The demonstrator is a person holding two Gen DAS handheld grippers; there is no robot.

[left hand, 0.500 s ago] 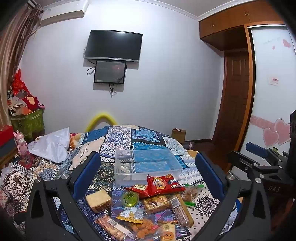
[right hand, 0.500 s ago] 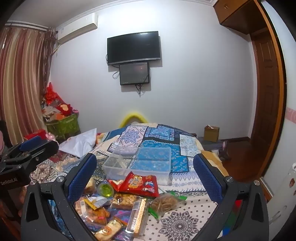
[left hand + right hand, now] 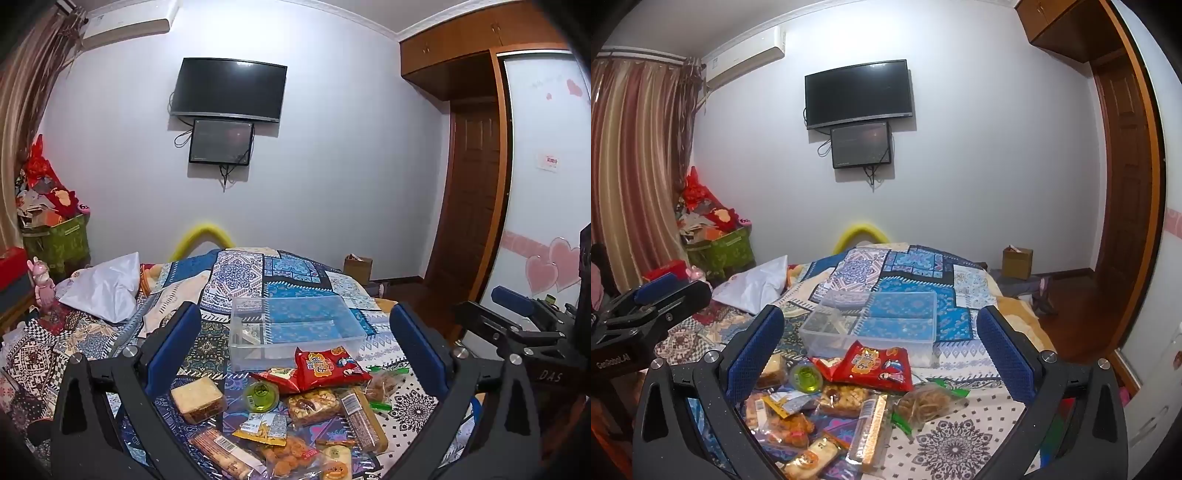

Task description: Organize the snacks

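A heap of packaged snacks lies on the patterned bedspread (image 3: 240,273) just below both grippers. It includes a red crisp bag (image 3: 325,365) (image 3: 875,365), a green jelly cup (image 3: 261,396) (image 3: 806,376), a wrapped cake slice (image 3: 197,398), a long bar (image 3: 362,417) (image 3: 870,428) and a clear bag of fried strips (image 3: 927,400). Behind the heap stands a clear plastic box (image 3: 266,354) (image 3: 905,295) with dividers, nothing in it. My left gripper (image 3: 295,343) hovers open above the heap. My right gripper (image 3: 879,350) hovers open beside it, nothing between its blue pads.
A white bag (image 3: 107,288) and rumpled bedding lie at the bed's left. A green bin (image 3: 59,243) of clutter stands by the curtain. A cardboard box (image 3: 1017,262) sits on the floor at the right, near the wooden door (image 3: 472,192). A TV (image 3: 229,88) hangs on the far wall.
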